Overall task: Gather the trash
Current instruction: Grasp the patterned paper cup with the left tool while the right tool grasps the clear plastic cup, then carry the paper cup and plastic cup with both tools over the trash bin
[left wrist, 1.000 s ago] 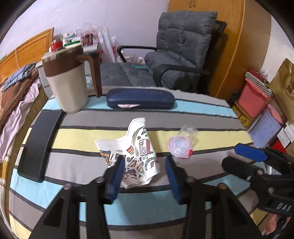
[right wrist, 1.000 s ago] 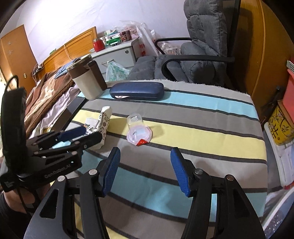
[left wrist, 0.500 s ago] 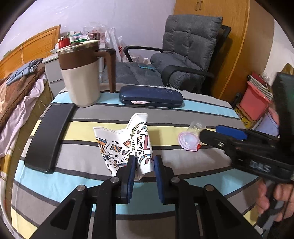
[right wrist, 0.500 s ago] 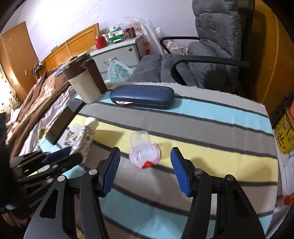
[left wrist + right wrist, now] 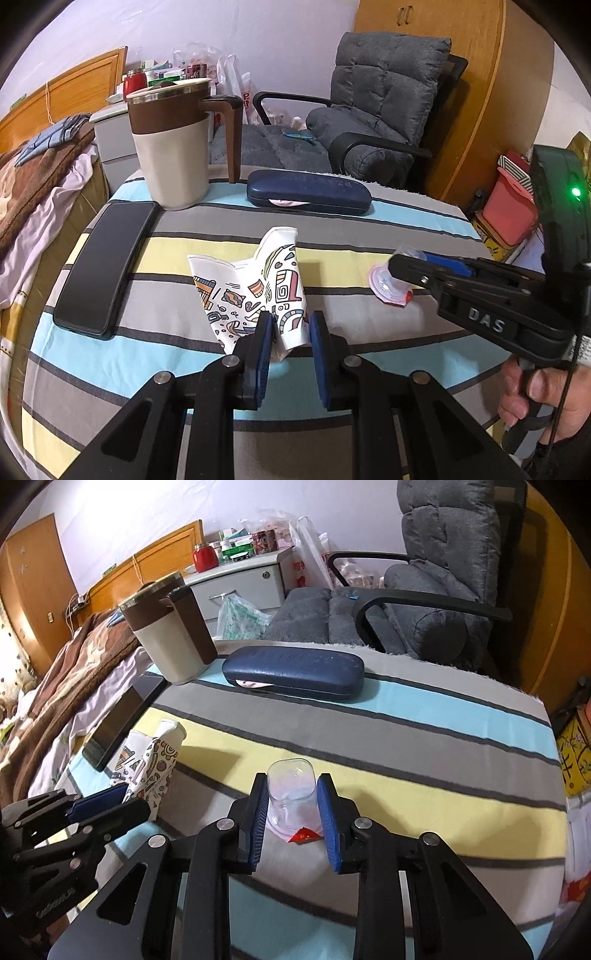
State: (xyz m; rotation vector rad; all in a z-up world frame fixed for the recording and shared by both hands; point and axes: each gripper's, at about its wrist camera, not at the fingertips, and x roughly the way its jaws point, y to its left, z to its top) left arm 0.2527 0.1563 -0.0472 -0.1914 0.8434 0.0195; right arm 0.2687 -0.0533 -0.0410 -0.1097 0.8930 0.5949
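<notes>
Left wrist view: the left claw (image 5: 290,334) has been squeezed onto the near end of the crushed paper cup (image 5: 255,291), where a second ago it was wide open around it. The right claw (image 5: 291,808) was open then too — now it is being closed on the small clear cup (image 5: 291,797), and its blue pads look pressed to the sides. Both bits of trash lie on the striped table (image 5: 424,738), so it is judged they can be lifted next.
</notes>
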